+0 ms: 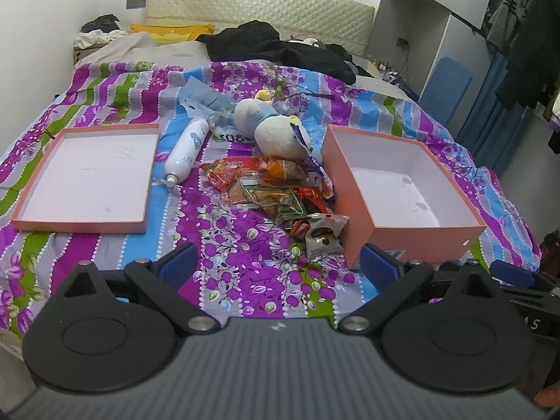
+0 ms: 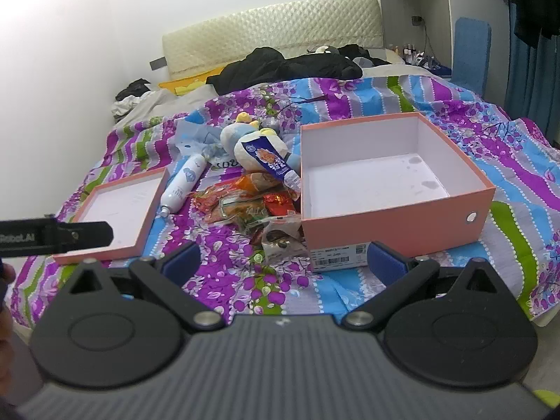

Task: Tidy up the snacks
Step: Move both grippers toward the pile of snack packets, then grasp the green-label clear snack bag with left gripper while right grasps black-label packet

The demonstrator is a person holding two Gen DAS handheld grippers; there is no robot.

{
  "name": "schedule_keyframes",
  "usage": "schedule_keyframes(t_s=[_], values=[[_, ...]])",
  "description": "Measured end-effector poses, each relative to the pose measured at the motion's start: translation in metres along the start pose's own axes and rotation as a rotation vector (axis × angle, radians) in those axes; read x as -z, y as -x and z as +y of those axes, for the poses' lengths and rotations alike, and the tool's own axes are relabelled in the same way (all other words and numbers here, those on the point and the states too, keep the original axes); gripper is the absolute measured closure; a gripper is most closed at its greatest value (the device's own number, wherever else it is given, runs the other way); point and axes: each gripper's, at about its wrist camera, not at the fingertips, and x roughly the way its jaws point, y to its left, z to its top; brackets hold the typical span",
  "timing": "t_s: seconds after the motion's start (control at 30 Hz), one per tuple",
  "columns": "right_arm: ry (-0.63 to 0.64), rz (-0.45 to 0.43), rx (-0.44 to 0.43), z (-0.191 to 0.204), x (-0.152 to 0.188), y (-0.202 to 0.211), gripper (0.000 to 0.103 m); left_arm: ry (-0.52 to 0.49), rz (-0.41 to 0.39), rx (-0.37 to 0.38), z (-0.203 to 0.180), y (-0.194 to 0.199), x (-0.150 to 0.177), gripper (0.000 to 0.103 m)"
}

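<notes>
Both the left hand-held gripper [image 1: 278, 266] and right hand-held gripper [image 2: 283, 262] are held wide, empty. The snack packets [image 1: 269, 189] are piled just ahead, left of the box [image 1: 413, 192]; one packet should be pinched by its edge.

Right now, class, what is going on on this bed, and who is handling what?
A person holds a gripper in each hand over a bed with a floral sheet. The left gripper and the right gripper are both open and hold nothing. A pile of snack packets lies between the pink box lid and the deeper pink box, which has nothing in it. A plush toy and a white bottle lie behind the snacks. No sorting shows yet.
</notes>
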Motion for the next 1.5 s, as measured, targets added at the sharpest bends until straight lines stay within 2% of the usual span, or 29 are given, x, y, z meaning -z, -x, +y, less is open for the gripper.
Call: schedule_keyframes(t_s=[0.63,0.8,1.07,1.27,1.5], values=[[-0.011,0.038,-0.007,0.000,-0.010,-0.009,0.000,-0.009,0.006,0.021,-0.003,-0.002,-0.005,0.002],[-0.023,0.043,-0.013,-0.002,-0.003,-0.012,0.000,-0.012,0.021,0.031,-0.004,-0.008,-0.002,0.002],[0.036,0.033,0.061,0.002,0.014,-0.022,0.000,-0.013,0.059,0.039,-0.004,-0.030,0.002,0.002],[-0.016,0.051,0.030,-0.006,0.022,-0.028,0.001,-0.018,0.085,0.057,-0.004,-0.047,0.005,0.002],[-0.037,0.028,0.029,-0.004,0.032,-0.038,0.005,-0.032,0.116,0.069,0.000,-0.071,0.010,0.002]])
